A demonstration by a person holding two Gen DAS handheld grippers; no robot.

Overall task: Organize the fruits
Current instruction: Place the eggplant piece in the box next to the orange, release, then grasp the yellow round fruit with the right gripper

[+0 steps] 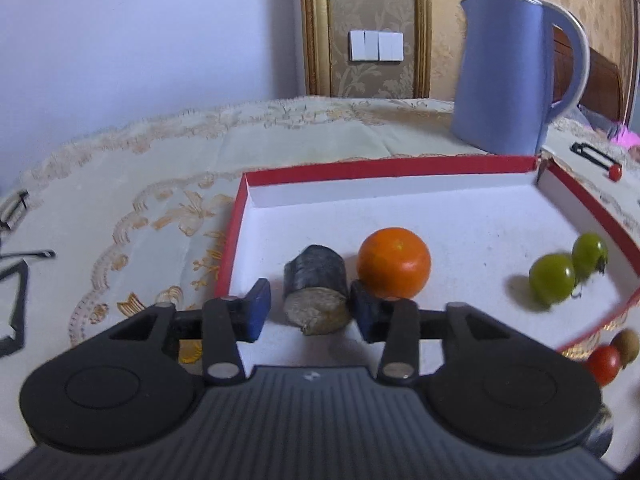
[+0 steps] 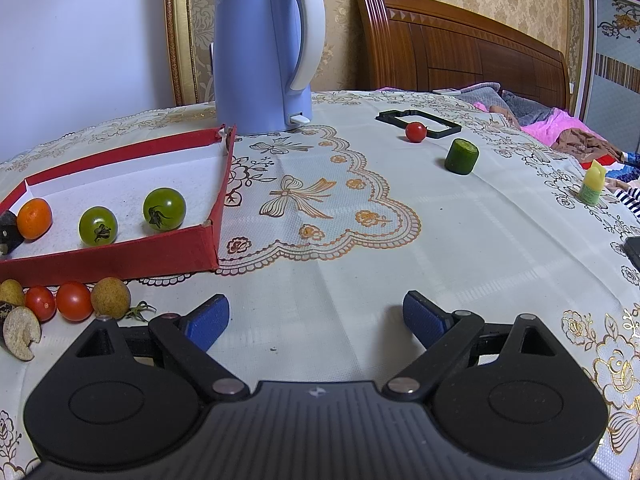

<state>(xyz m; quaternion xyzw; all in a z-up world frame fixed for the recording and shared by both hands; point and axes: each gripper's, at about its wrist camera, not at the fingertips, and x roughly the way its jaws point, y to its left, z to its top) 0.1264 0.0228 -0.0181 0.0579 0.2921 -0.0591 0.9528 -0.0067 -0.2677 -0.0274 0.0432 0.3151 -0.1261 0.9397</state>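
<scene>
Two green tomatoes (image 2: 98, 225), an orange round fruit (image 1: 393, 262) and a dark cut stub (image 1: 316, 294) lie in the red-walled cardboard tray (image 2: 120, 250).
The left gripper (image 1: 311, 307) straddles the stub, pads loosened off it; the right gripper (image 2: 316, 322) gapes wide over bare tablecloth (image 2: 320, 216).

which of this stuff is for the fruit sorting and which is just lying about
For the job: red tray, orange fruit, green tomatoes, dark chunk, red tomatoes, green piece.

Lying about: kettle, black frame, small yellow bottle.
</scene>
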